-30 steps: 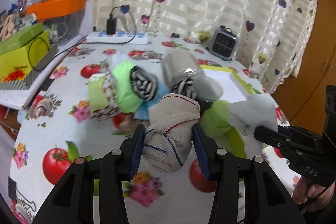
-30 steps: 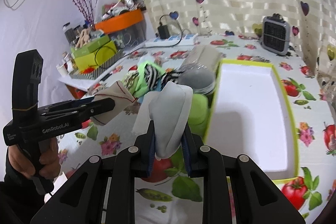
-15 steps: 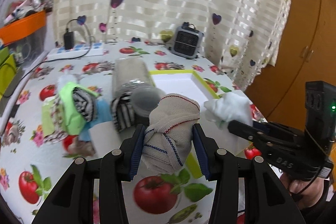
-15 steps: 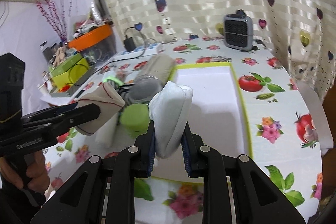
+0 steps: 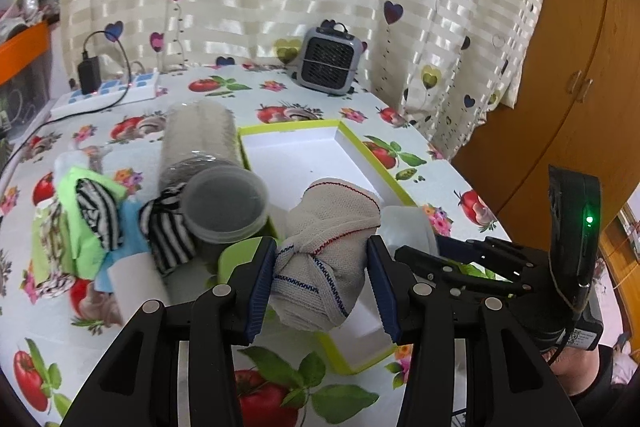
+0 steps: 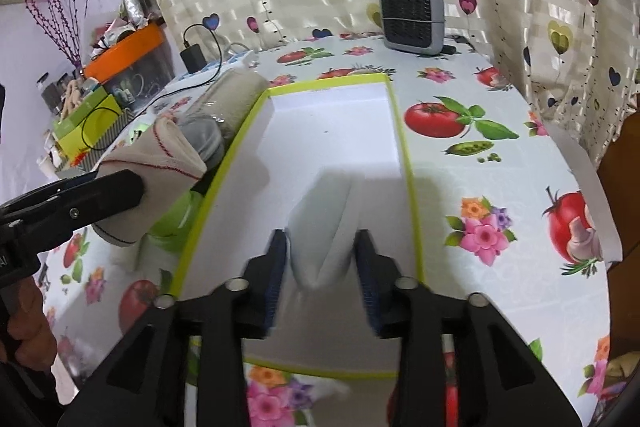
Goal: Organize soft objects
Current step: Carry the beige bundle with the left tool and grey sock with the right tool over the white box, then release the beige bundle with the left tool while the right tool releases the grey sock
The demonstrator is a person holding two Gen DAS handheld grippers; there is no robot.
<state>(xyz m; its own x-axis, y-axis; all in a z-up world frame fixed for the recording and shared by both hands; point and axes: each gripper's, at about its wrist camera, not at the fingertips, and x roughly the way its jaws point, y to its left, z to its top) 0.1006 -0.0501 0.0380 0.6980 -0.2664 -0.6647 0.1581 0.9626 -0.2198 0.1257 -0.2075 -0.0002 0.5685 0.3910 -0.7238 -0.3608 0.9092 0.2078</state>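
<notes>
A: Nearest first. The right gripper has just been opening its jaws; a second ago they pinched the white folded cloth, and now the blue pads stand apart with the cloth loose between them, seemingly touching only the left pad.

B: And where is that cloth?

A: Over the near end of the green-rimmed white box, whose floor is otherwise bare. It looks like it is being let go into the box, though whether it already rests on the floor I cannot tell.

B: The other hand?

A: The left gripper is clamped on the knotted beige cloth bundle, as before, but it has travelled from over the pile to the box's near left rim. I judge it goes in next.

B: What remains?

A: Further off, left of the box, lie the striped rolls, green cloths and the grey roll in clear wrap. So the sorting seems barely begun.
</notes>
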